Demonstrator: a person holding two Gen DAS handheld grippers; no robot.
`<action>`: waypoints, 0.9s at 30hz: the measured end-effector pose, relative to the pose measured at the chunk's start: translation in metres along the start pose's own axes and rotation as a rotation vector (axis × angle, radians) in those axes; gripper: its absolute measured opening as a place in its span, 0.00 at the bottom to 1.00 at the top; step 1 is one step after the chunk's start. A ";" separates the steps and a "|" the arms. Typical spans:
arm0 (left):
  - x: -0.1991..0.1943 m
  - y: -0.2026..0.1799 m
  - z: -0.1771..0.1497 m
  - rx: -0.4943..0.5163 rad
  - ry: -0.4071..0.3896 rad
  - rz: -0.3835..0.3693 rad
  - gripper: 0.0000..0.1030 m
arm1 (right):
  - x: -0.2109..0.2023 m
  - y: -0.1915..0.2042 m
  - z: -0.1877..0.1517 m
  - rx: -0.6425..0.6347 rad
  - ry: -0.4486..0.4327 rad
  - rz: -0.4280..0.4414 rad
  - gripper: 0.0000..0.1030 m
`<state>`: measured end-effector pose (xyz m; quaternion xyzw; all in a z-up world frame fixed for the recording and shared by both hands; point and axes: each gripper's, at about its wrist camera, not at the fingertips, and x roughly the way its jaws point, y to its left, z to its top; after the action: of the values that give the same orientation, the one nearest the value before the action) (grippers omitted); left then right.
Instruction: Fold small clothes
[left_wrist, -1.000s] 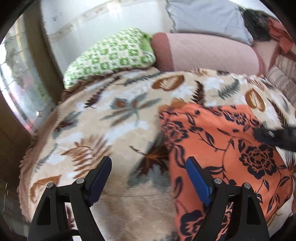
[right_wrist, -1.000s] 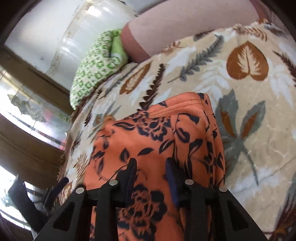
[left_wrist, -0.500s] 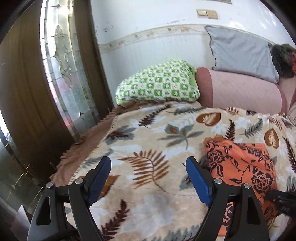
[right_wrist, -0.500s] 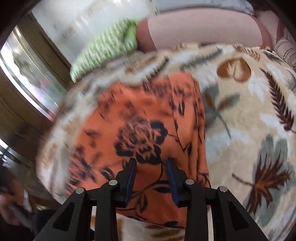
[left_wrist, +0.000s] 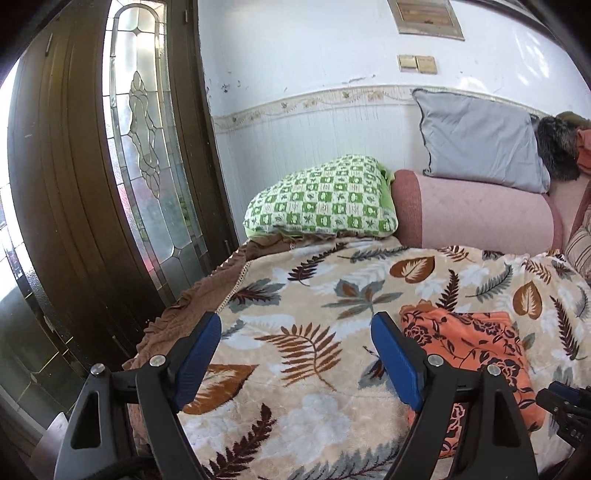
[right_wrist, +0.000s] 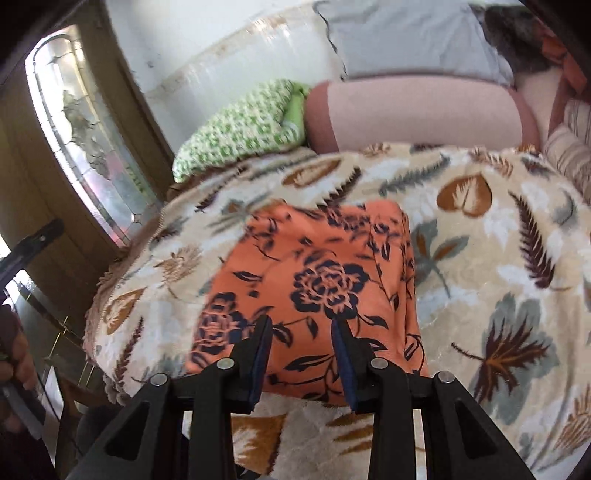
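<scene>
Both my grippers have pulled back and risen since a second ago: the orange garment filled much of the left view then, and now it lies smaller, low on the right, while the door and the wall have come into view. In the right view the garment was right under the fingers before; now I see nearly its whole outline. My left gripper (left_wrist: 295, 358) stands wide open with nothing between its blue pads (left_wrist: 197, 360), above the bare blanket (left_wrist: 314, 417). My right gripper (right_wrist: 301, 363) is only partly open, its fingers close together, and it holds nothing; through the gap I see the cloth lying flat below, not pinched. The orange floral garment (left_wrist: 476, 354) is folded into a compact rectangle and rests on the leaf-patterned blanket, near the front edge of the bed, to the right of the left gripper. In the right view the same garment (right_wrist: 321, 266) sits in the middle, a little blurred. Behind it, at the head of the bed, a green checked pillow (left_wrist: 325, 199) lies beside a pink bolster (left_wrist: 476, 214), and a grey pillow (left_wrist: 480, 144) leans on the wall above the bolster. A brown door with a glass panel (left_wrist: 147, 147) stands to the left of the bed.
</scene>
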<state>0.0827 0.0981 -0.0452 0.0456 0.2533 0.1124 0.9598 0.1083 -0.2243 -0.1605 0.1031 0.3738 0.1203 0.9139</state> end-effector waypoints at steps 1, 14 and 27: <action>-0.004 0.000 0.001 0.000 -0.007 0.002 0.81 | -0.006 0.003 0.001 -0.004 -0.011 0.007 0.36; -0.052 -0.007 0.010 0.018 -0.070 0.018 0.88 | -0.068 0.035 0.001 -0.052 -0.130 -0.016 0.62; -0.083 -0.036 0.001 0.068 -0.035 -0.035 0.99 | -0.100 0.024 -0.003 -0.038 -0.172 -0.083 0.62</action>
<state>0.0199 0.0435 -0.0099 0.0756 0.2410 0.0859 0.9638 0.0336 -0.2310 -0.0898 0.0802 0.2958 0.0803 0.9485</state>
